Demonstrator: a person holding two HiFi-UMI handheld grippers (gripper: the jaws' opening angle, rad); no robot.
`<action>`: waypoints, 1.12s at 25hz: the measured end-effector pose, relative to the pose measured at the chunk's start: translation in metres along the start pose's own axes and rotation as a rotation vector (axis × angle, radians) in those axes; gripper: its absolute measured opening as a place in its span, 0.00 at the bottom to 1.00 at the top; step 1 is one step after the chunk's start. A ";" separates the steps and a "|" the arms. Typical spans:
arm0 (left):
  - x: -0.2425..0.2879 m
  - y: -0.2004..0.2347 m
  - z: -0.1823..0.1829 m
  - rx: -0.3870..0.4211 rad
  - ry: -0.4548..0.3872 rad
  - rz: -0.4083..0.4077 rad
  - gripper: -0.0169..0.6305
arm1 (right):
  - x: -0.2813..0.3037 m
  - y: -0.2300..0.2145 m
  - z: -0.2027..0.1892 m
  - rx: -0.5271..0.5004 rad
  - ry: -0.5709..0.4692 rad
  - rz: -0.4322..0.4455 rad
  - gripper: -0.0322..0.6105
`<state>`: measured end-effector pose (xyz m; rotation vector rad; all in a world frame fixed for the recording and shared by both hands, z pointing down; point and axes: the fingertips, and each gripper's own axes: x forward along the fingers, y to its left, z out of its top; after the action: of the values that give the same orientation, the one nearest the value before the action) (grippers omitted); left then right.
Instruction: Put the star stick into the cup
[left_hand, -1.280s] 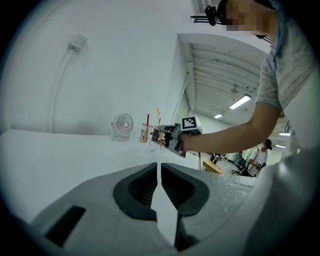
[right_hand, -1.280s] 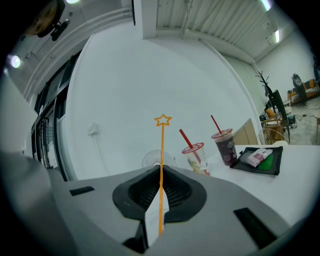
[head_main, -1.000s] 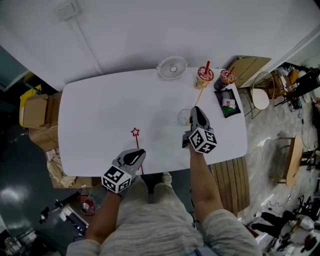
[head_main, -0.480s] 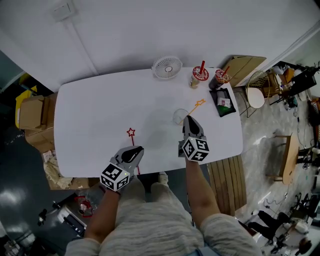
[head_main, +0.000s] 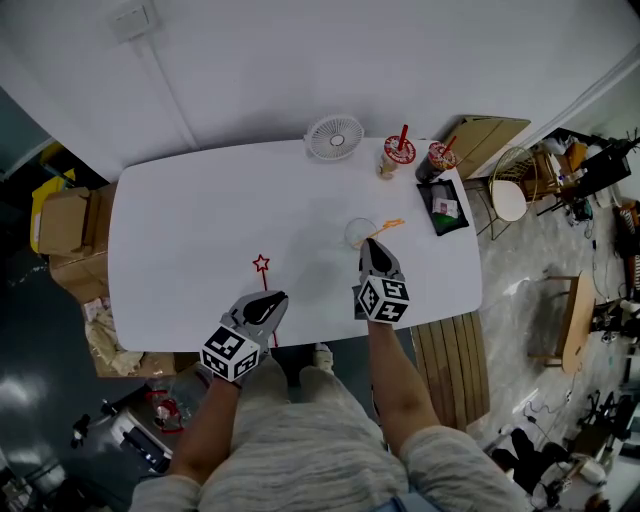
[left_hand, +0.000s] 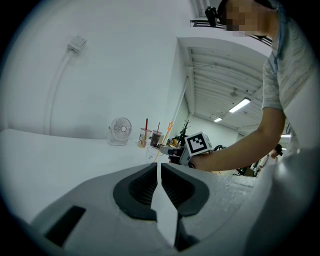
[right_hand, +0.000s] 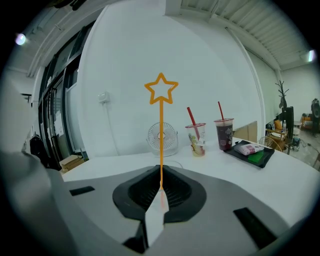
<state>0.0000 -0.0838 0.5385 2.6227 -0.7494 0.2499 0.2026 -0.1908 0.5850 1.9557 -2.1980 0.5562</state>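
Observation:
An orange star stick (right_hand: 161, 131) stands upright between the jaws of my right gripper (right_hand: 160, 189), which is shut on its lower end. In the head view the right gripper (head_main: 373, 246) sits just right of the clear cup (head_main: 358, 233), and the orange star stick (head_main: 386, 226) leans over the table beside the cup's rim. A red star stick (head_main: 262, 266) lies flat on the white table (head_main: 180, 230); its shaft runs under my left gripper (head_main: 268, 304). The left gripper (left_hand: 159, 172) has its jaws together, and no stick shows between them.
A small white fan (head_main: 335, 137) stands at the table's far edge. To its right are two lidded drinks with red straws (head_main: 398, 155) and a black tray (head_main: 445, 206). Cardboard boxes (head_main: 70, 230) sit left of the table, chairs and a wooden bench to its right.
My right gripper has drawn back towards me and to the left, lifting the orange stick from a far-reaching slant to nearly upright beside the cup. The left gripper has stayed put.

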 end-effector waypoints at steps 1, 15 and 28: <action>0.000 -0.001 0.000 -0.001 -0.001 0.002 0.05 | 0.000 -0.001 0.000 -0.004 0.006 -0.002 0.07; -0.007 -0.007 0.006 0.007 -0.031 0.012 0.05 | -0.001 -0.004 -0.005 -0.007 0.082 -0.005 0.07; -0.008 -0.012 0.016 0.018 -0.062 0.011 0.05 | -0.024 0.017 0.006 -0.005 0.071 0.049 0.07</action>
<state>0.0009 -0.0776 0.5185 2.6544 -0.7858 0.1797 0.1904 -0.1697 0.5682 1.8547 -2.2070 0.6167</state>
